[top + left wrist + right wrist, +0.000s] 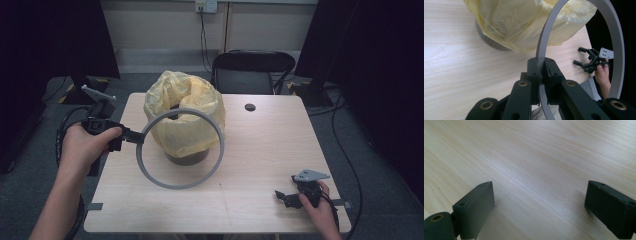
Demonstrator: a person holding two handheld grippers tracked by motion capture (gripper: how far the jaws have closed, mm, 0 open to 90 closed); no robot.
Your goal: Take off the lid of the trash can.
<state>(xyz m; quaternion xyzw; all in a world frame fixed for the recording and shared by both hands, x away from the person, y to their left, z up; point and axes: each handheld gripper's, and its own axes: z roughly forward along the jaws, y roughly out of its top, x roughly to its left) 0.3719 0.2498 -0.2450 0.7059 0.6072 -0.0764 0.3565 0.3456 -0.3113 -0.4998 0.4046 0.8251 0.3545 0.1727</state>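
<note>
Pictured from above: grey ring (180, 149) held out over the left half of the pale wooden counter (270, 150), pinched at its left edge by the jaws of the left gripper (131, 136), gripped in turn by the left hand (85, 147). Ring tilted, its far arc up against the front of the yellow plastic bag (185, 117), its near arc out over bare wood. Bag draped over a dark round bin (186, 157) standing at the far left-centre of the counter, just behind the ring.

Seen along the left gripper (540, 75): black jaws pressed tight on the thin band of the ring (544, 45), which rises and curves away to the right; yellow bag (524, 22) and bin rim (490, 41) beyond it.

At the near right corner of the counter, well apart from the ring: right gripper (284, 196), resting low in the right hand (320, 210), jaws spread wide, nothing between them. Same gripper (539, 202) from its own camera: two black jaws standing far apart over bare wood grain (536, 157).

Beyond the far edge: black chair (250, 70) and a wall socket (206, 6).
</note>
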